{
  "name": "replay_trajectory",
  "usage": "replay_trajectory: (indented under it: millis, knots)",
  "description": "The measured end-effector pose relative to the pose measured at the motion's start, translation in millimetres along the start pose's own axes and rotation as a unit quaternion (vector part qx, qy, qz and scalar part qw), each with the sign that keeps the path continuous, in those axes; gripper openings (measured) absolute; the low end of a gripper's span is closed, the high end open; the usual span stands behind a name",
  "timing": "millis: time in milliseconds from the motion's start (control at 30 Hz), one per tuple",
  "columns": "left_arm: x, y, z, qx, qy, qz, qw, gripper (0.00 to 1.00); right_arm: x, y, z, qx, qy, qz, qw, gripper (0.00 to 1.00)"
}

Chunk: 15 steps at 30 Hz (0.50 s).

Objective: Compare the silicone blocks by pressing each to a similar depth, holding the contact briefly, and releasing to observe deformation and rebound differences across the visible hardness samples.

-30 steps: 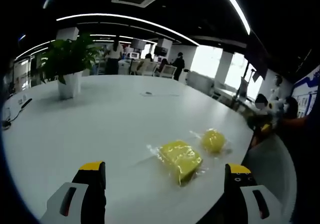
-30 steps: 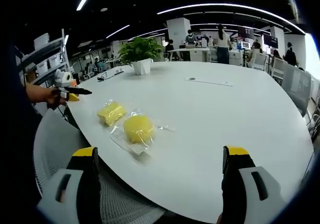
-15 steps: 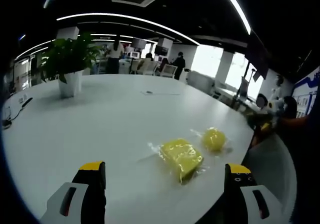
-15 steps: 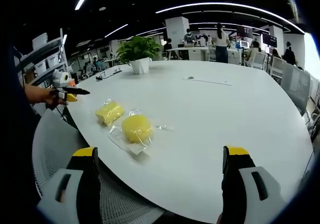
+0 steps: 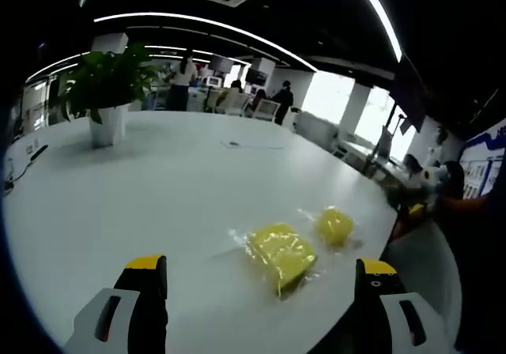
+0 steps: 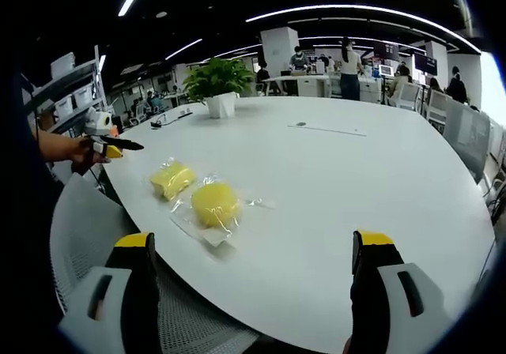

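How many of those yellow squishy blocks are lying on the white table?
2, both in clear wrap near the table edge: a round block and, just beyond it in the right gripper view, a squarish block.

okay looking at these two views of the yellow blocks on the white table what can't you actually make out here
- Hardness labels: none legible on the square yellow block or the round yellow block; both are too small and wrapped in glinting clear plastic.
- Undersides of both blocks: hidden against the white table.
- Left tool and right tool: bodies cut off by the bottom edge.
- People in the background: too small and blurred.
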<state>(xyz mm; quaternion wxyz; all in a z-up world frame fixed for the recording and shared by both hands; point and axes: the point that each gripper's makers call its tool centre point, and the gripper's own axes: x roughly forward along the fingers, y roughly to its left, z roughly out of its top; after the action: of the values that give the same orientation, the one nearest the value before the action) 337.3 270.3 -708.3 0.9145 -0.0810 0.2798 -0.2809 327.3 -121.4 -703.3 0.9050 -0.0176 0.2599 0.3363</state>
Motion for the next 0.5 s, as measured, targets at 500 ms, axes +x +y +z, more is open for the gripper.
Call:
replay_trajectory:
  millis: [500]
  knots:
    - [21.1,11.2,9.6,-0.062,0.025,-0.003,0.9977,1.00,2.4,1.1,-1.5,0.009,-0.002,-0.002,1.0000,0.96]
